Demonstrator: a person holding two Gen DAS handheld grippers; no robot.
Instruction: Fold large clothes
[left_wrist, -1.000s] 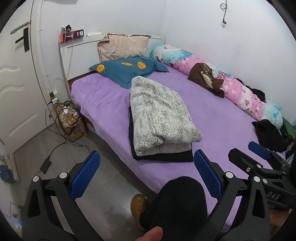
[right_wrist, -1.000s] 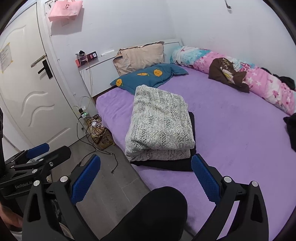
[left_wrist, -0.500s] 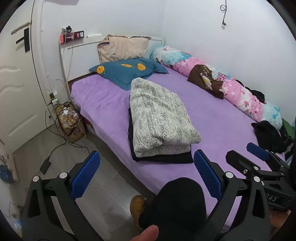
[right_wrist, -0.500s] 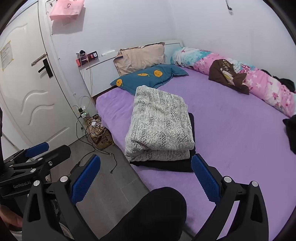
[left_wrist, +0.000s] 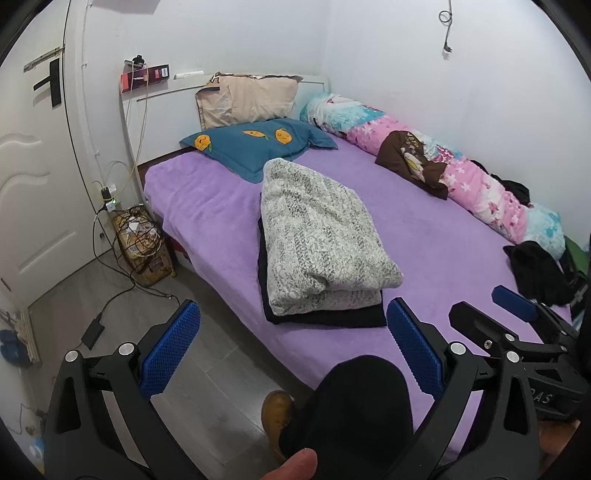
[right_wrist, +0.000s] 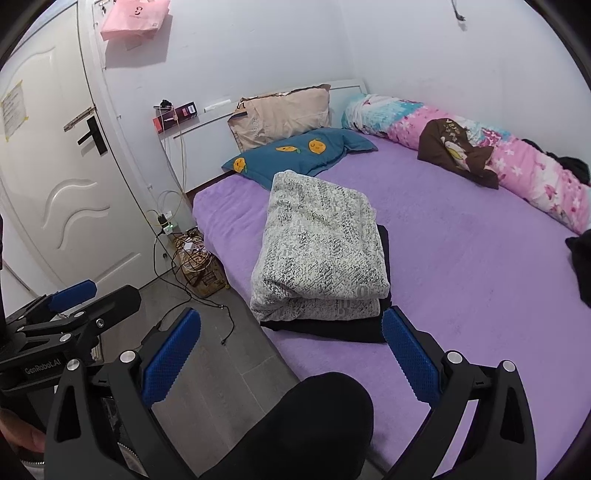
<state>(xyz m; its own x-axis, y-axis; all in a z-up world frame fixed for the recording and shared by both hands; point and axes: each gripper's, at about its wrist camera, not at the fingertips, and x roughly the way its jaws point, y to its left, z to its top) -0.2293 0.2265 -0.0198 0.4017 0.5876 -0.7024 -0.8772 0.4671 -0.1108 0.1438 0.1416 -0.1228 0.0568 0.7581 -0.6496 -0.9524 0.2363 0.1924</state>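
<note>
1. Left hand-held gripper (left_wrist: 293, 343) hangs over the near edge of the bed (left_wrist: 436, 236), its two blue pads spread wide with nothing between them.
2. Right hand-held gripper (right_wrist: 291, 347) is likewise spread and empty; it hangs off the same edge, near the stack but not touching it.
3. Two folded garments lie stacked near that edge: one grey-and-white patterned garment (left_wrist: 317, 236) on top of one black garment (left_wrist: 325, 319) (only its rim shows).
4. Two pillows sit at the head: one teal pillow (left_wrist: 258, 144) with three lemon motifs, one beige pillow (left_wrist: 251, 98) behind it.
5. One rolled floral quilt (left_wrist: 476, 184) runs along the wall, with one brown garment (left_wrist: 410, 160) draped on it.
6. One brown shoe (left_wrist: 277, 411) stands on the floor by a dark-clad knee (left_wrist: 354, 410).
</note>
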